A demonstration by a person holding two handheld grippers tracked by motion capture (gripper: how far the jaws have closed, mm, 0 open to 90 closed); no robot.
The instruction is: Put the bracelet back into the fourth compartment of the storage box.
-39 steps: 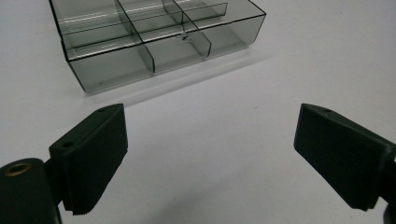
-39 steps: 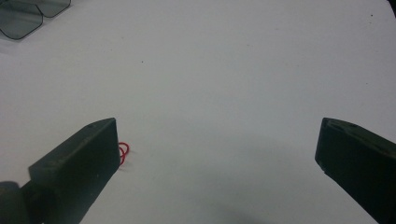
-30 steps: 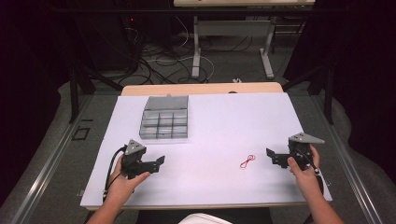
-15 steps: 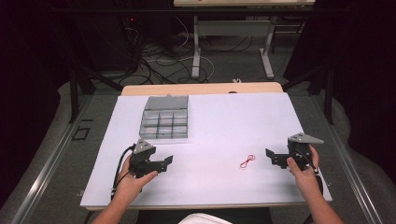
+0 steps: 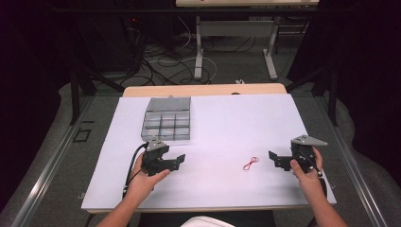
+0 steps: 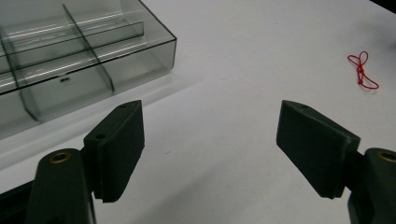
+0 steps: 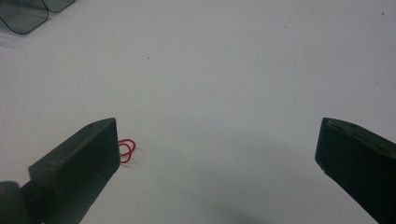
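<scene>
Bright white tabletop, dark surroundings, soft blur w/ faint shadows

Red band by wide jaws

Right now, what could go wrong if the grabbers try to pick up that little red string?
1. The red string is thin and lies flat on the white table, so it could slip out between the pads.
2. The left gripper, whose jaws have just been closing with nothing between them, sits near the clear divided box and could bump it.
3. Both grippers point at the string; the right gripper might collide with the left one there.
</scene>
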